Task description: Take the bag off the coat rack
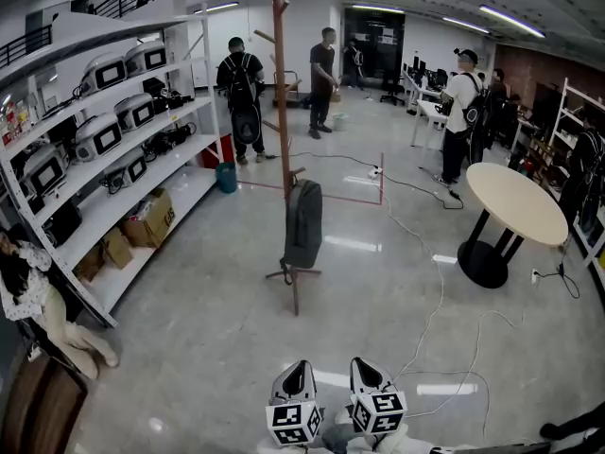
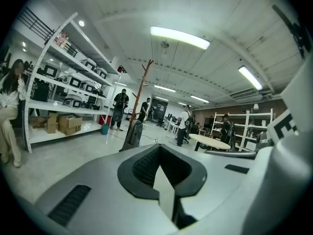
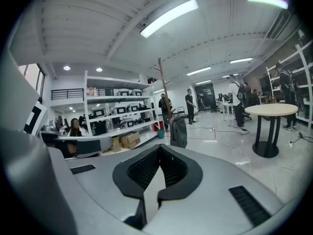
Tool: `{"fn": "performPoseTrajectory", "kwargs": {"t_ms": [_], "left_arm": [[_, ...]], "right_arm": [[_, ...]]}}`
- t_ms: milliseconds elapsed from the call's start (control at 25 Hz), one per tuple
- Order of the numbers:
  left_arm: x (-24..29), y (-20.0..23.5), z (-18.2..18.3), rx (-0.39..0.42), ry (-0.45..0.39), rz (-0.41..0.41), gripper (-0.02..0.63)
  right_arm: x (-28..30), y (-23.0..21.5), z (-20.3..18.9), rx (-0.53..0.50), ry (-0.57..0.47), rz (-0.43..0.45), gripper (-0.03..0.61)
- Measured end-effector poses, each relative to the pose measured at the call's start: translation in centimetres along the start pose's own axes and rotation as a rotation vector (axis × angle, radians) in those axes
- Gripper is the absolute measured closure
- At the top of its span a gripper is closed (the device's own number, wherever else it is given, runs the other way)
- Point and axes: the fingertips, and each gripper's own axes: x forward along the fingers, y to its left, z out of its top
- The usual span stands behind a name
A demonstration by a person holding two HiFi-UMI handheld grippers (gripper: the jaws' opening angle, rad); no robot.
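1 bag hangs on 1 coat rack at 12 o'clock, well apart from 2 tongs, left gripper and right gripper, both closed tight, empty. 1 round table at 2 o'clock.

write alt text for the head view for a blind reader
A dark bag hangs low on a tall wooden coat rack mid-floor, well ahead of the left gripper and right gripper, both shut and empty. Shelving stands left, a round table right.
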Motion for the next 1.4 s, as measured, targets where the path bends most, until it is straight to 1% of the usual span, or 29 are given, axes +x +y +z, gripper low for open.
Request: {"fn": "performPoseTrajectory", "kwargs": {"t_ms": [160, 480, 840, 1160, 1400], "left_arm": [[0.6, 0.0, -0.3, 0.01, 0.018, -0.01, 0.614], [2.8, 0.8, 0.2, 0.025, 0.033, 0.009, 0.614], [6.1, 1.2, 1.5, 0.046, 0.021, 0.029, 0.614], [9.9, 1.3, 2.0, 0.036, 0.038, 0.055, 0.614], [13.6, 0.6, 3.4, 0.053, 0.015, 0.047, 0.614]], "right_arm": [[0.6, -0.3, -0.3, 0.018, 0.003, -0.005, 0.568], [3.0, -1.1, 0.2, 0.03, -0.002, 0.008, 0.568], [6.0, -2.6, 0.7, 0.037, 0.021, 0.027, 0.568], [9.3, -5.1, 2.2, 0.04, 0.03, 0.041, 0.568], [11.8, -8.0, 3.7, 0.049, 0.014, 0.034, 0.568]]}}
